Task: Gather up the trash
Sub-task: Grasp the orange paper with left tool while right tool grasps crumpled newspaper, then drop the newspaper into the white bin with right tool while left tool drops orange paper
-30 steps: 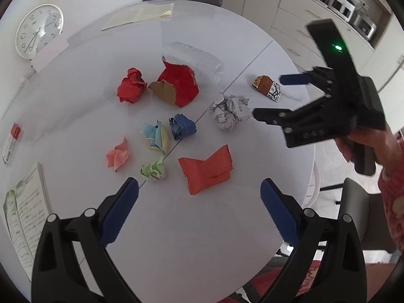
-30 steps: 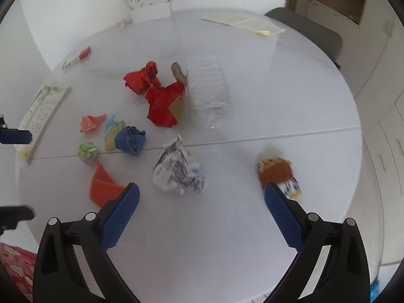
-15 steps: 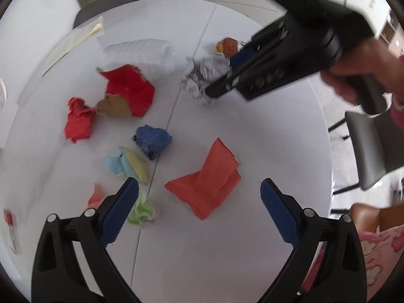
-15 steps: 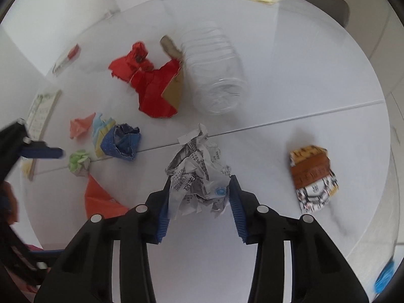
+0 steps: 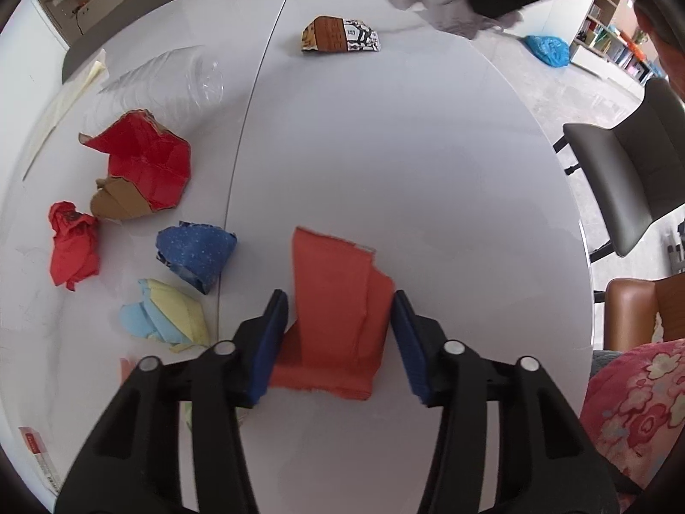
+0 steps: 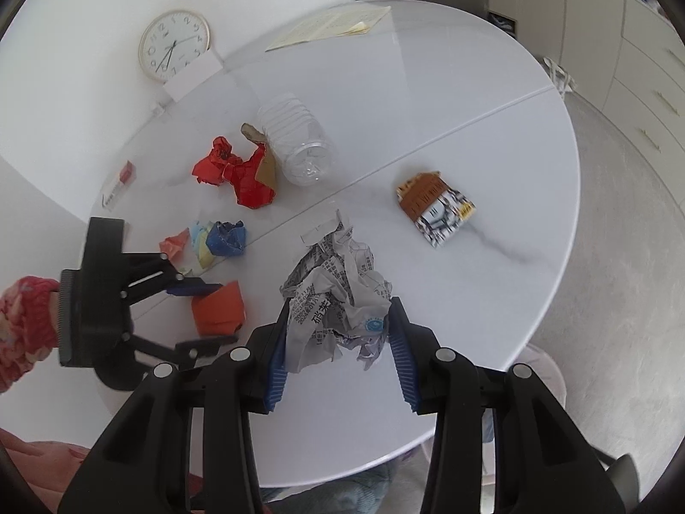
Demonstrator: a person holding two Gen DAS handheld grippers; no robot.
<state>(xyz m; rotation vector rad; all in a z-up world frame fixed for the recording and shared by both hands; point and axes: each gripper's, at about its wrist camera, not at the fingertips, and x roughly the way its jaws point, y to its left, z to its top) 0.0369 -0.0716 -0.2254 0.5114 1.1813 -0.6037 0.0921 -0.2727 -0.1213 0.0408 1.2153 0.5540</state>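
- Left tool (image 5: 338, 334) is pointing steeply down at the round white surface (image 5: 428, 162), its blue pads having just been closing, and is now pinching the folded orange-red paper sheet (image 5: 338, 300) between them while the sheet is sitting on the surface.
- Right tool (image 6: 338, 342) is gripping the crumpled grey-white printed paper wad (image 6: 338, 291) between its ribbed blue pads; the wad is hanging over the near part of the surface.
- Lying on its side, the clear ribbed plastic bottle (image 6: 299, 141) is the only container in sight, and nothing can be made out inside it.
- Spread over the surface are the torn red-and-brown cardboard piece (image 5: 141, 167), the small crumpled red paper ball (image 5: 70, 242), the crumpled dark blue paper (image 5: 195, 255), the folded pale blue and yellow paper (image 5: 165, 315) and the flattened brown-and-white printed carton (image 5: 340, 36).
- Only the right wrist view is showing the round white wall clock (image 6: 173, 45), the pale yellow booklet (image 6: 329, 25), the small pink paper scrap (image 6: 175, 244) and the flowered red sleeve (image 6: 25, 325) behind the left tool.
- Only the left wrist view is showing the grey chair (image 5: 620, 171), the bookshelves and the blue bag (image 5: 548, 49) on the floor.
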